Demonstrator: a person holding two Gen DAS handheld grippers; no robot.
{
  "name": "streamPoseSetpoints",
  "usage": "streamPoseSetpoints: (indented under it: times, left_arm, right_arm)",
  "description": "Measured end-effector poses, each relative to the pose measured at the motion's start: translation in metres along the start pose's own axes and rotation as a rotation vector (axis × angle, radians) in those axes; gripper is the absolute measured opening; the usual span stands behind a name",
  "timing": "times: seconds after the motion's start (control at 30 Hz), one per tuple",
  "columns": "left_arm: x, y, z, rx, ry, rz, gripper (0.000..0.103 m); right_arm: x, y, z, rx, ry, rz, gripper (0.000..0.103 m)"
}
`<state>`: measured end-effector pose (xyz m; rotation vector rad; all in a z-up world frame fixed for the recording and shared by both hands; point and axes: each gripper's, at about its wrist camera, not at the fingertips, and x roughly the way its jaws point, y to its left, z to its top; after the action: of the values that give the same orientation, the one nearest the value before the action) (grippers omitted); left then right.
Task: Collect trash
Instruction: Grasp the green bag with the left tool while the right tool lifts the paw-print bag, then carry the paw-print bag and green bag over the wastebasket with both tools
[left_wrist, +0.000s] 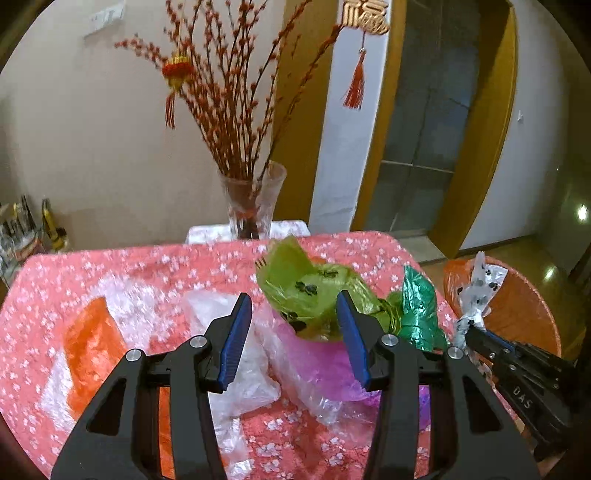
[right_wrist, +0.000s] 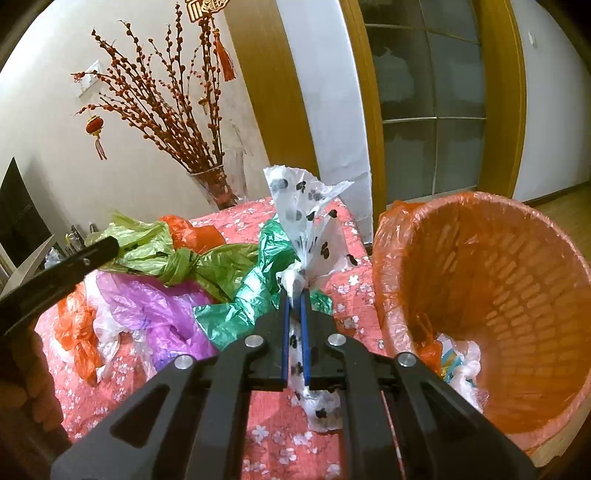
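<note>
The right gripper (right_wrist: 294, 295) has its blue fingers (right_wrist: 285, 332) clamped together on a white plastic bag printed with black paw marks (right_wrist: 314, 225); the bag's gathered neck is pinched between the pads, its upper part fans up above the fingertips and its lower end hangs below them over the near edge of the table (right_wrist: 266, 435). Just right of that bag stands an orange wastebasket (right_wrist: 517, 295) lined with an orange bag, with some white and pale blue scraps lying at its bottom. In the left wrist view the left gripper (left_wrist: 293, 306) hovers over the table (left_wrist: 55, 295) with its fingers (left_wrist: 236, 339) apart and nothing pressed between them; a light green bag (left_wrist: 306, 284) and a purple bag (left_wrist: 317, 362) lie beyond and below the gap. A dark green bag (left_wrist: 419, 306) sits just right of the light green one, clear plastic bags (left_wrist: 240, 369) lie to the left under the left finger, and an orange bag (left_wrist: 92, 347) lies further left on the pink flowered cloth. At the right edge of this view the right gripper (left_wrist: 469, 332) shows with the paw-print bag (left_wrist: 476, 284) held in front of the wastebasket (left_wrist: 517, 310). Behind the far edge of the table a glass vase (left_wrist: 255, 203) holds red budded branches (left_wrist: 229, 103).
</note>
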<state>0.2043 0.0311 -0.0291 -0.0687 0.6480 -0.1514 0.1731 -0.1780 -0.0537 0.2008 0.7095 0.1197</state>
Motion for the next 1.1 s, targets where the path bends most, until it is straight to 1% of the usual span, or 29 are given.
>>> streamPoseSetpoints:
  times: [0.03,0.07,0.13,0.23,0.43,0.7,0.97,1.1]
  left_arm:
    - [0.002,0.001,-0.001,-0.006,0.005,-0.011,0.036]
    - [0.003,0.001,-0.001,-0.008,0.007,-0.022,0.031]
    - [0.002,0.001,-0.002,-0.012,0.000,-0.040,0.015]
    - [-0.005,0.000,-0.002,-0.005,-0.027,-0.057,0.007]
    - [-0.024,-0.007,0.005,0.015,-0.084,-0.088,0.004]
    - [-0.058,-0.015,0.013,0.024,-0.159,-0.110,0.003]
    - [-0.086,-0.023,0.018,0.032,-0.217,-0.142,0.003]
    - [-0.095,-0.033,0.018,0.036,-0.231,-0.171,0.003]
  right_arm:
    - [-0.001,0.000,0.000,-0.001,0.000,-0.001,0.007]
    - [0.000,0.000,0.000,-0.001,-0.001,-0.002,0.007]
    - [-0.001,-0.001,-0.001,0.000,-0.001,-0.005,0.007]
    - [-0.004,-0.002,-0.002,0.003,-0.003,-0.009,0.007]
    - [-0.016,-0.003,0.000,0.008,-0.026,-0.011,0.007]
    - [-0.038,-0.001,0.004,0.002,-0.064,-0.005,0.007]
    - [-0.062,0.001,0.007,-0.004,-0.105,-0.003,0.007]
    - [-0.076,-0.004,0.008,0.001,-0.127,-0.017,0.007]
